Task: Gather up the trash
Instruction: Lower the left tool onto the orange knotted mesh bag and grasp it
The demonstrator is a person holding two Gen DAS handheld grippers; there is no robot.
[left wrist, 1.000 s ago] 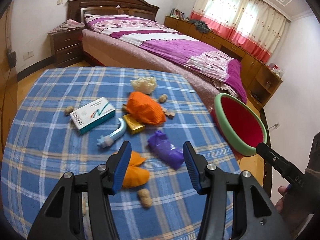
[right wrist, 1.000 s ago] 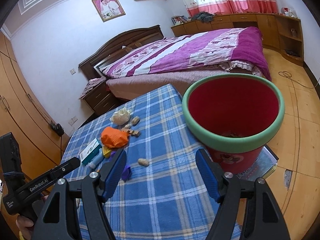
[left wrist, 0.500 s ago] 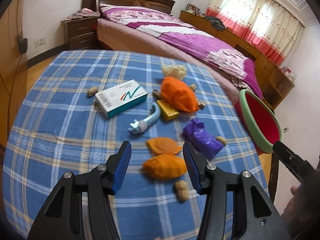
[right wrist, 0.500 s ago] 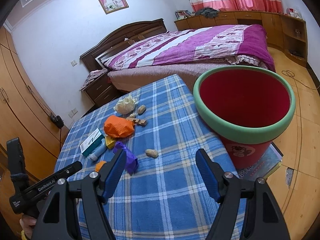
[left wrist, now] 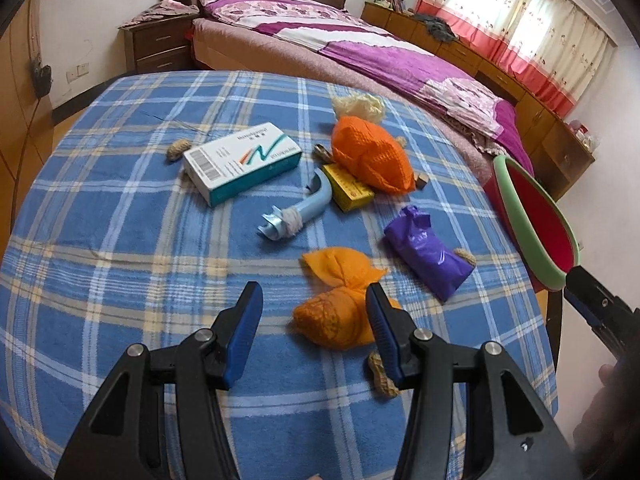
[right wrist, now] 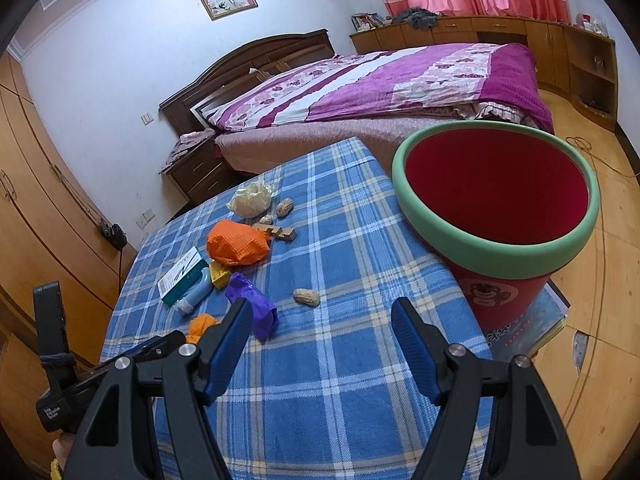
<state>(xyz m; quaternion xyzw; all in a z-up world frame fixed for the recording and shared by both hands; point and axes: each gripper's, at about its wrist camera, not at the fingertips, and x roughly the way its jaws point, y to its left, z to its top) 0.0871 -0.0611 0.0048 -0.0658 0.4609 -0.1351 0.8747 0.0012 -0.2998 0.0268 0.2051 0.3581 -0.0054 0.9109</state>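
Note:
Trash lies on a blue plaid tablecloth [left wrist: 120, 240]: a small orange wad [left wrist: 340, 308], a purple wrapper [left wrist: 428, 256], a big orange wad [left wrist: 372, 156], a white and teal box [left wrist: 244, 164], a blue plastic piece [left wrist: 296, 212], a yellow box [left wrist: 348, 188], a cream wad [left wrist: 360, 106] and peanuts [left wrist: 382, 376]. My left gripper [left wrist: 314, 312] is open, just above the small orange wad, which sits mostly by its right finger. My right gripper [right wrist: 322, 328] is open and empty, near the red bin with a green rim [right wrist: 496, 216].
The bin stands off the table's right edge on a book [right wrist: 536, 320]. A peanut [right wrist: 306, 297] lies between the purple wrapper [right wrist: 252, 304] and the bin. A bed [left wrist: 360, 48] is behind the table, a nightstand [left wrist: 160, 44] at back left.
My left gripper has moved down and left toward the small orange wad. My right gripper has drawn back slightly, so the bin sits further right in its view. Both stay open.

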